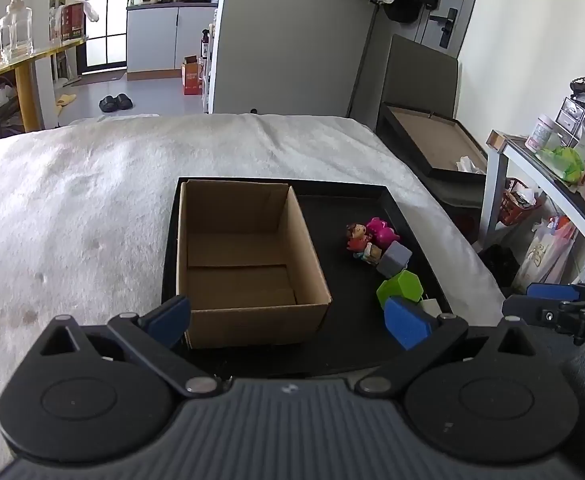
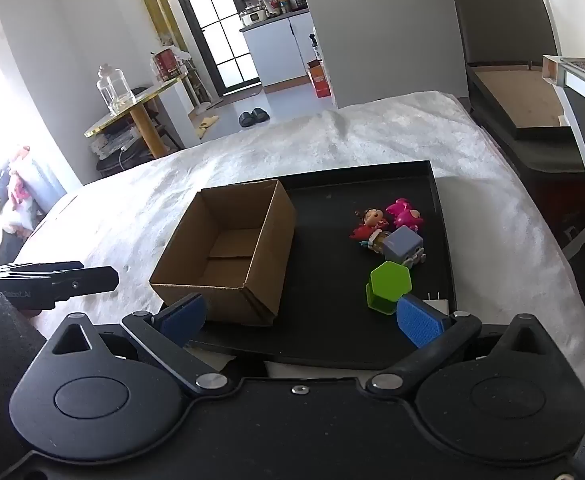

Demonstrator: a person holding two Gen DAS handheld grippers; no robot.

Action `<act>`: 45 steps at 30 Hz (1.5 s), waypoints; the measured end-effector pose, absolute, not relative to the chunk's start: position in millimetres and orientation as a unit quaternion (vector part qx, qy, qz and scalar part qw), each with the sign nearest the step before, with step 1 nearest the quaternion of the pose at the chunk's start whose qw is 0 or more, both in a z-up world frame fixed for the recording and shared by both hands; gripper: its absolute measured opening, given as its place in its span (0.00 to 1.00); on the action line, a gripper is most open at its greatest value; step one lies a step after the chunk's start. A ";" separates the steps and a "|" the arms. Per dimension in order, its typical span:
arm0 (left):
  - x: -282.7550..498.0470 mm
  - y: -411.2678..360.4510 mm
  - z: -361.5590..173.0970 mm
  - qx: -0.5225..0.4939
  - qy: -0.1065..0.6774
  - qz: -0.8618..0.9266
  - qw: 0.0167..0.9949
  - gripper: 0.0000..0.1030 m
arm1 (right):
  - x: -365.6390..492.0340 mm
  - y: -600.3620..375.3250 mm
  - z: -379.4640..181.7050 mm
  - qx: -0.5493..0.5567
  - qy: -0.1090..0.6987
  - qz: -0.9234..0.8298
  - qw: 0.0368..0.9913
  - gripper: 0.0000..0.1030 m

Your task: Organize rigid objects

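While toys (image 2: 388, 236) crowd the tray (image 2: 332, 332), cardboard box (image 2: 228, 252) beside, empty

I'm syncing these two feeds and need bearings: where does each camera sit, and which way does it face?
Left wrist: on the left gripper, tilted down at the cardboard box; own open blue pads show, right gripper at the right edge.
Right wrist: on the right gripper, tilted down at the black tray from further right; own open pads show, left gripper at the left edge.
Shared: box, tray, green hexagon block.
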State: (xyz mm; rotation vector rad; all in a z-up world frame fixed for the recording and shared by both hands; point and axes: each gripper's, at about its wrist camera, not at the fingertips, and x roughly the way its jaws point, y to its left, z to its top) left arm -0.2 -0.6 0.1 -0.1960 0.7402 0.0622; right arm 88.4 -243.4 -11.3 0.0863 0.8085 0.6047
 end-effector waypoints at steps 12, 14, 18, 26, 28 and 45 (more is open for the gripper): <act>0.6 3.3 -0.7 -0.100 0.363 0.034 0.926 1.00 | 86.7 -242.1 -13.4 0.045 0.389 0.287 0.874 1.00; 0.9 3.6 -1.0 -0.101 0.363 0.034 0.926 1.00 | 86.7 -242.8 -14.3 0.044 0.389 0.287 0.874 1.00; 0.7 3.9 0.6 -0.101 0.362 0.034 0.926 1.00 | 86.7 -244.2 -15.0 0.043 0.385 0.291 0.875 1.00; -1.3 3.8 4.4 -0.106 0.361 0.040 0.926 1.00 | 81.7 -243.2 -6.9 0.045 0.394 0.285 0.873 1.00; -1.8 4.0 4.1 -0.108 0.361 0.040 0.925 1.00 | 80.4 -244.1 -7.3 0.049 0.396 0.282 0.872 1.00; -4.0 5.5 4.7 -0.106 0.359 0.042 0.926 1.00 | 72.7 -245.5 -6.2 0.045 0.397 0.262 0.878 1.00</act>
